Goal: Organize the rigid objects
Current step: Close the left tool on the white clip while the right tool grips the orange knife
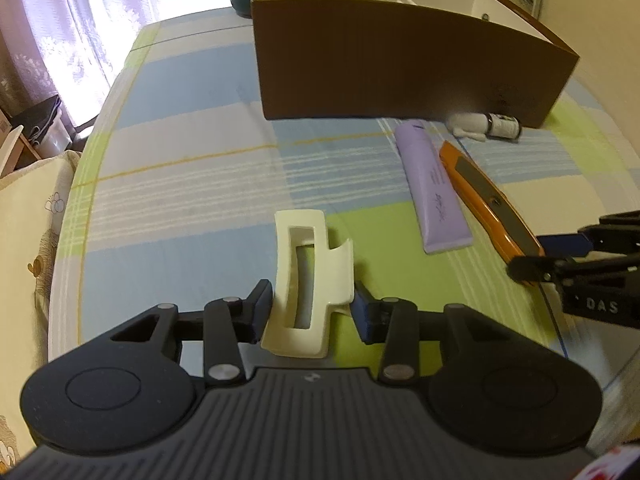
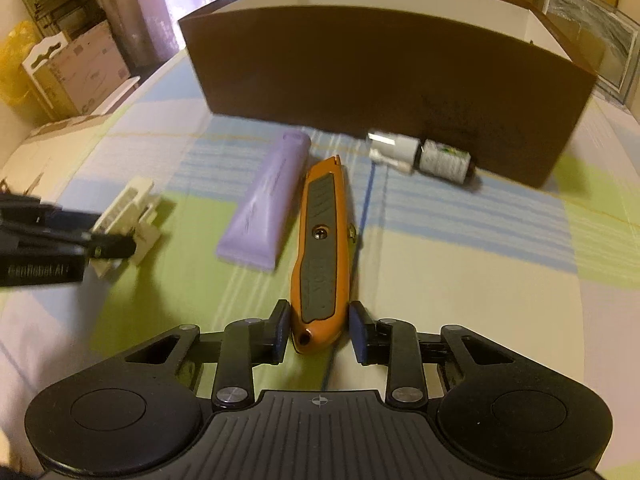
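Note:
A cream hair claw clip (image 1: 306, 284) sits between the fingers of my left gripper (image 1: 310, 314), which touch its sides; it also shows in the right wrist view (image 2: 128, 216). An orange utility knife (image 2: 322, 256) lies on the checked cloth with its rear end between the fingers of my right gripper (image 2: 320, 332); a small gap shows on the right side. The knife also shows in the left wrist view (image 1: 486, 196). A purple tube (image 2: 266, 204) lies left of the knife. A brown box (image 2: 380, 76) with a white inside stands behind.
A small dark bottle with a white spray cap (image 2: 428, 158) lies against the box's front wall. The checked cloth (image 1: 192, 200) covers the surface. Cardboard boxes (image 2: 84, 72) stand beyond the left edge. Framed pictures (image 2: 592, 48) lean at the back right.

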`<state>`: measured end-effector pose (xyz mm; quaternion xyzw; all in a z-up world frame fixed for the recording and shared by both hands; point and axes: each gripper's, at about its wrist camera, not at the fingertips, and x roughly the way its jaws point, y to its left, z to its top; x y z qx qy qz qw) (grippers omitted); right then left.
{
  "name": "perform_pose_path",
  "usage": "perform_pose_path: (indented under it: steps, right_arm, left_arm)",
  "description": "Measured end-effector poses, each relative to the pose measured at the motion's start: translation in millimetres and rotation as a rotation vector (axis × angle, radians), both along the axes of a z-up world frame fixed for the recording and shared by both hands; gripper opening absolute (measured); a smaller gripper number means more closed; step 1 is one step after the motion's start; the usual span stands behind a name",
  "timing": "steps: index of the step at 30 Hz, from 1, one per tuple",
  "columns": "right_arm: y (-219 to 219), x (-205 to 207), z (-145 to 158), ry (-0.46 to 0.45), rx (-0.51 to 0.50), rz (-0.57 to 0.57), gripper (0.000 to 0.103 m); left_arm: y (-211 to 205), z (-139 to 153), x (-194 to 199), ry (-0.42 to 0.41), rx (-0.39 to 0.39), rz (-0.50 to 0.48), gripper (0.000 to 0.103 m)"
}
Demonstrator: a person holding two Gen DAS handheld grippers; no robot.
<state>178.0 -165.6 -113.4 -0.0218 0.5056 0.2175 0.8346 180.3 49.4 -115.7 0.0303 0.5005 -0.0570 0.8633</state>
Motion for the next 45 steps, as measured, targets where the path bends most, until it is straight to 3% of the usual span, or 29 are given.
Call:
perform_pose_path:
  steps: [9,29,45]
  right_arm:
    - [-11,-37,3,0.028,-0.008,0.022,0.028]
    - [13,-7,-7,-0.022,-0.040,-0.050,0.032]
    - [13,-15,-6,-0.039,-0.044,-0.035,0.029]
  left_arm:
    - [-3,3,-30,0.046,-0.032,-0.018,0.037]
    - [-8,-6,-11,0.048,-0.027,-0.013,0.036]
    - [-10,-6,-14,0.039,-0.019,-0.011,0.036]
